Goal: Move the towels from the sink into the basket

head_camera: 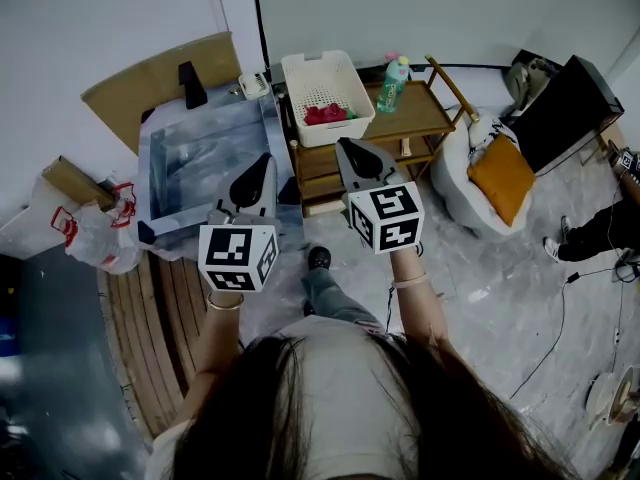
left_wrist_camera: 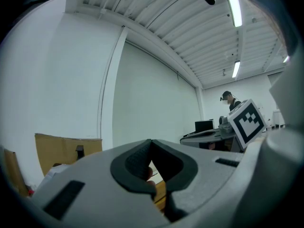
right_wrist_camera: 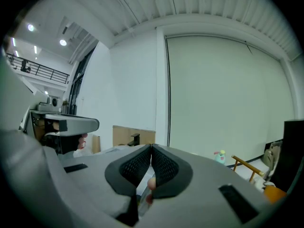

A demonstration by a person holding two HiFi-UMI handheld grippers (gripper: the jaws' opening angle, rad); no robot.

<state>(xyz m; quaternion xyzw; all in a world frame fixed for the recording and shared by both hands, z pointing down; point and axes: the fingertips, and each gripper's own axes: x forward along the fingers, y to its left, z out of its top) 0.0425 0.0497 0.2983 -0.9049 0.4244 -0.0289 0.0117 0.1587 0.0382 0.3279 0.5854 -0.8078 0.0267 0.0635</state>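
While both jaw pairs stand closed tip to tip on nothing, the left gripper [head_camera: 262, 163] and right gripper [head_camera: 345, 148] are held level. Beyond the right gripper, red towels [head_camera: 325, 114] lie in the basket [head_camera: 300, 63], partly hidden by its wall. The left gripper covers part of the sink [head_camera: 195, 158].

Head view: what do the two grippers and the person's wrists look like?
Both the left gripper and the right gripper have grey bodies tapering to pointed black jaws with dimpled pads. Each carries a white cube with black square markers. A thin band circles each wrist.
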